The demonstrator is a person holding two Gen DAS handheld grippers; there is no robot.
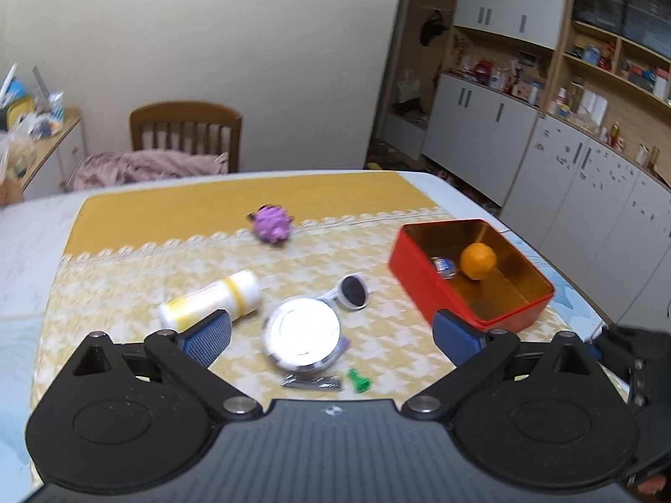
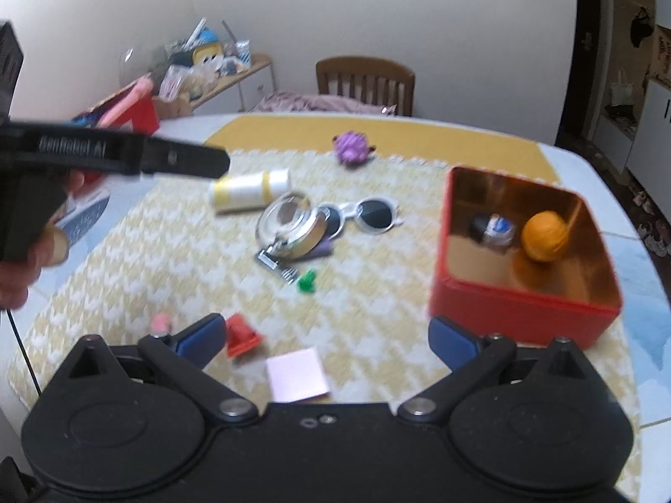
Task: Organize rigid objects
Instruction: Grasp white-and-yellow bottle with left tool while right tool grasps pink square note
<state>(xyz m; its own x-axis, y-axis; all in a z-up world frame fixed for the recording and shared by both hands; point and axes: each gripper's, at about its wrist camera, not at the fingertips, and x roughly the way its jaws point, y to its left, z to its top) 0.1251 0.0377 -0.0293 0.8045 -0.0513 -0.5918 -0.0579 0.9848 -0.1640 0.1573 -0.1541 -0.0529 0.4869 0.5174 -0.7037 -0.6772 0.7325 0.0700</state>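
A red tin box [image 1: 436, 289] [image 2: 516, 306] stands on the right of the yellow tablecloth; inside lie an orange [image 1: 477, 260] [image 2: 544, 235] and a small jar [image 1: 443, 266] [image 2: 495, 228]. On the cloth lie a round silver mirror [image 1: 301, 332] [image 2: 289, 226], white sunglasses [image 1: 352, 292] [image 2: 369, 216], a white-yellow tube [image 1: 209, 301] [image 2: 251, 190], a purple toy [image 1: 272, 226] [image 2: 352, 147], a green piece [image 1: 358, 380] [image 2: 307, 281], a red cap [image 2: 242, 333] and a pink note [image 2: 297, 374]. My left gripper [image 1: 331, 335] is open above the mirror. My right gripper [image 2: 327, 335] is open, empty.
A wooden chair [image 1: 186, 132] [image 2: 365, 79] with a pink blanket stands behind the table. Shelves and white cabinets [image 1: 545, 125] fill the right wall. A cluttered side cabinet [image 2: 209, 71] stands at the left. The left gripper's body [image 2: 105, 153] crosses the right wrist view.
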